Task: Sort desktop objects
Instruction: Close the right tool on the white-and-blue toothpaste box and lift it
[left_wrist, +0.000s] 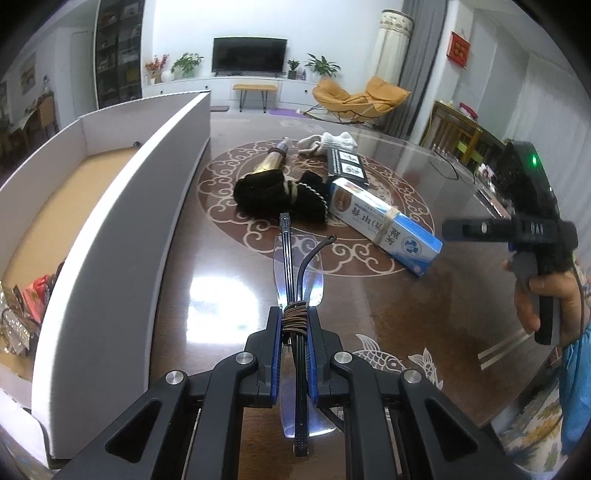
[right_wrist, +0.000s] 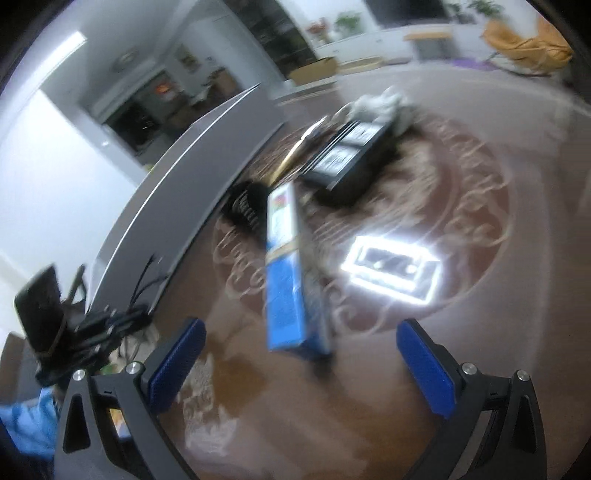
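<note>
Your left gripper (left_wrist: 292, 325) clamps folded rimless glasses (left_wrist: 295, 266) | right gripper (right_wrist: 301, 363) gapes empty | blue-white carton (left_wrist: 384, 223), black box (left_wrist: 345, 164) remain unsorted beside white cardboard tray (left_wrist: 110, 206)

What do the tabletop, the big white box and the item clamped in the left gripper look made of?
Tabletop: dark wood under glass or gloss lacquer, mirror glare.
White box: cardboard, matte, brown inside.
Folded glasses in the left gripper: clear lenses, dark thin temples, likely metal or plastic.
</note>
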